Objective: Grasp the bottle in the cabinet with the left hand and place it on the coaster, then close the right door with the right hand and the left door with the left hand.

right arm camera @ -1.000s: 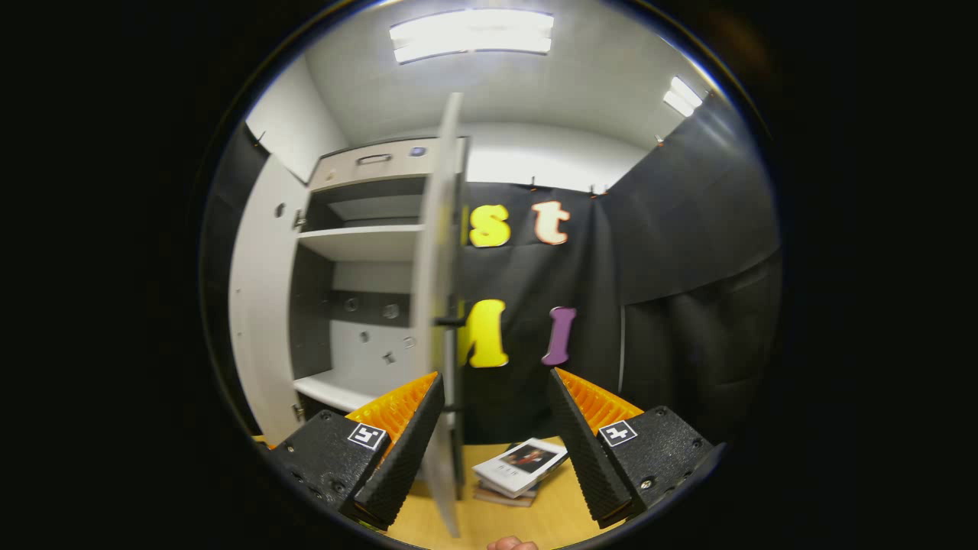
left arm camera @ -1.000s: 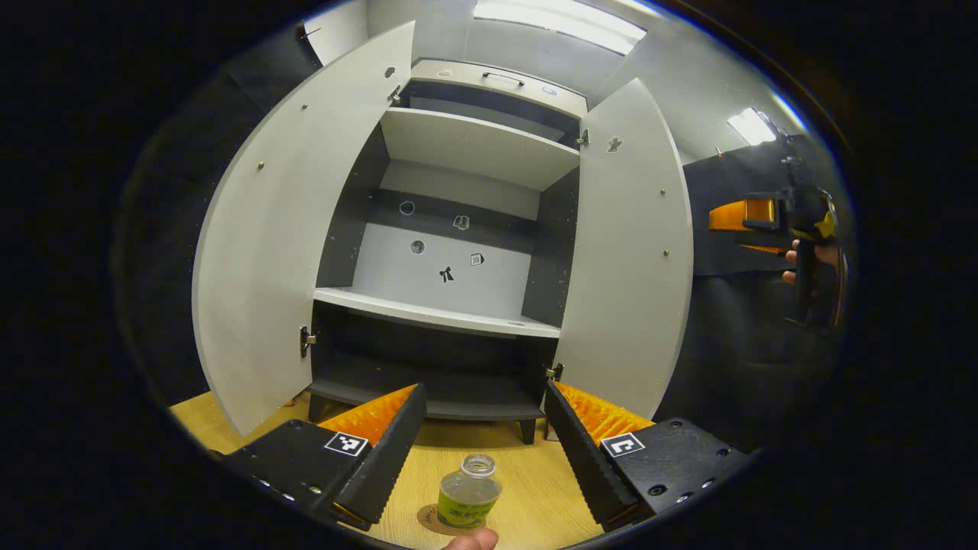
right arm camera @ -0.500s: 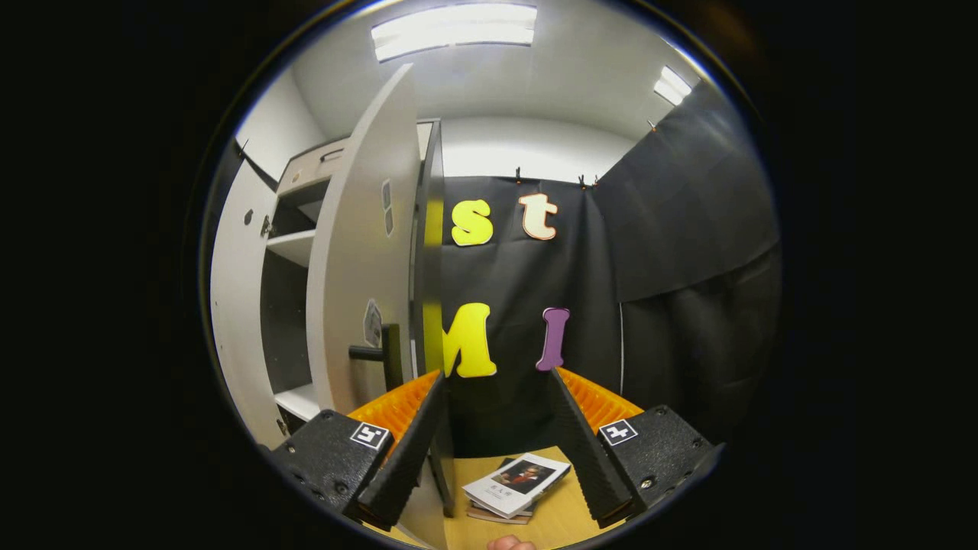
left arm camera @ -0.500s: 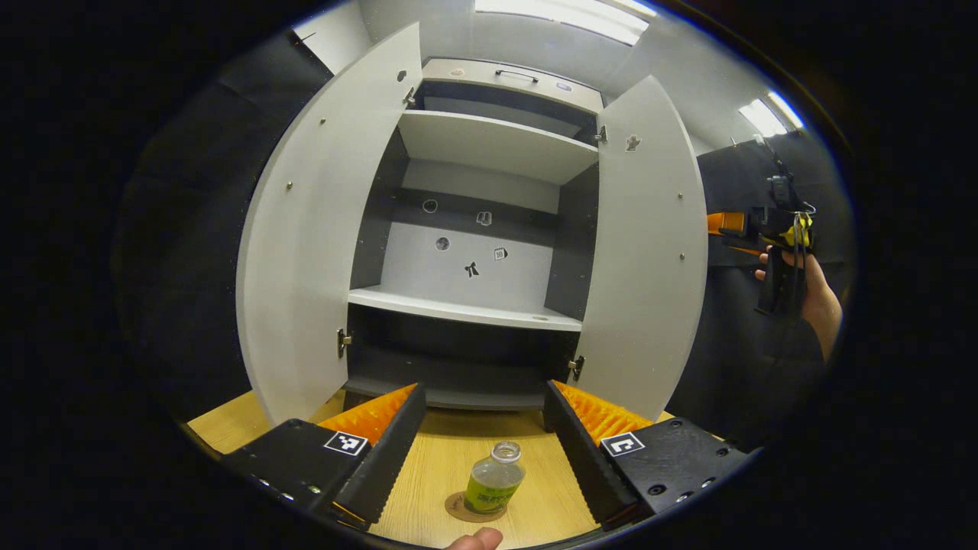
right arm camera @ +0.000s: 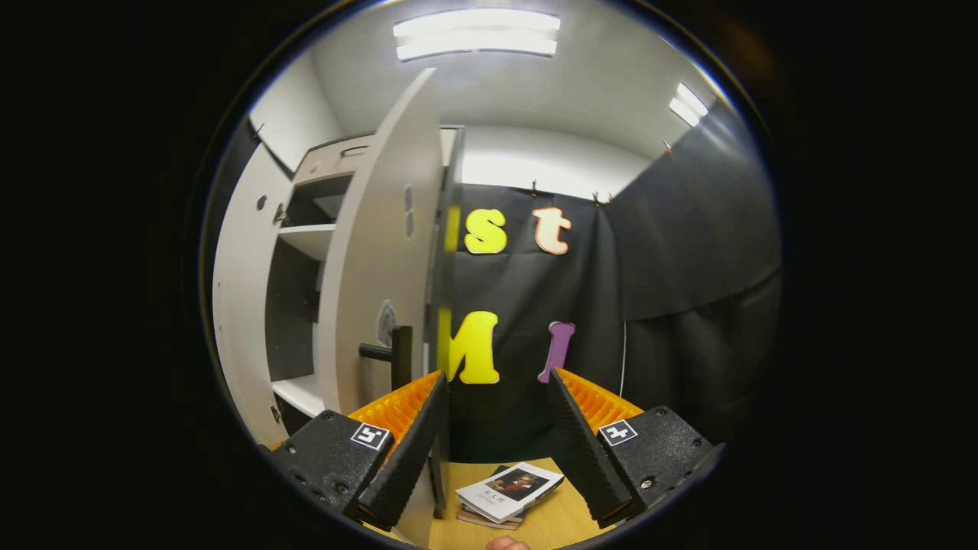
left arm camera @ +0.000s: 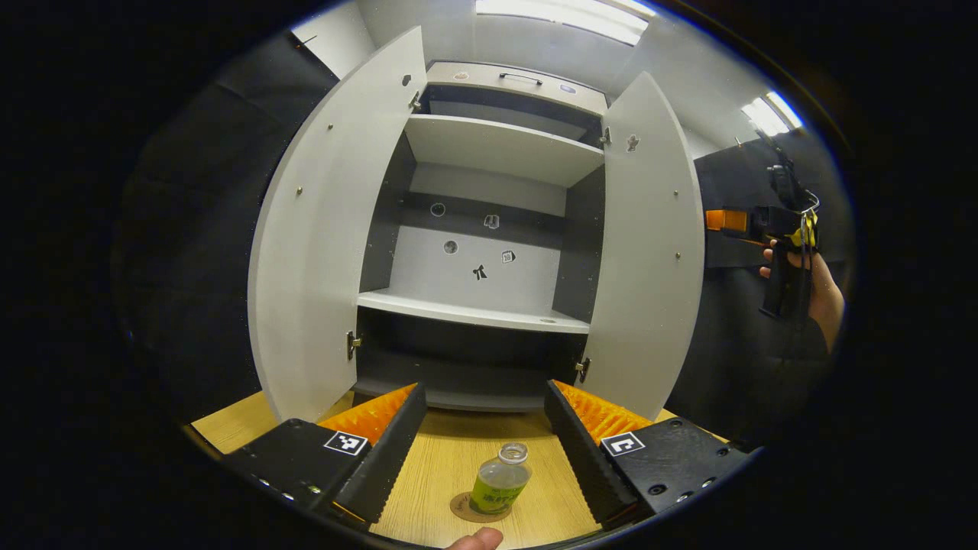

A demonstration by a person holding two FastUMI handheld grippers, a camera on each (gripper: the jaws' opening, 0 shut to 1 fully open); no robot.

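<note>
A small clear bottle (left arm camera: 500, 481) with a green label stands upright on the round brown coaster (left arm camera: 475, 509) on the wooden table. My left gripper (left arm camera: 483, 389) is open above and around it, with neither finger touching it. The grey cabinet (left arm camera: 489, 145) stands beyond with its left door (left arm camera: 328, 229) and right door (left arm camera: 649, 244) both wide open. My right gripper (right arm camera: 495, 378) is open at the outer face of the right door (right arm camera: 382, 252), its left finger close to the black door handle (right arm camera: 391, 355). The right gripper (left arm camera: 752, 225) is also seen behind that door in the left gripper view.
The cabinet shelves (left arm camera: 474, 309) hold nothing; small stickers dot the back panel. A stack of books (right arm camera: 508, 489) lies on the table right of the cabinet. A hand (left arm camera: 821, 279) holds the right gripper. A fingertip (left arm camera: 474, 539) shows at the bottom edge.
My left gripper has drawn back from the bottle, which now sits farther off on the coaster. My right gripper has come round from the door's edge to its outer face.
</note>
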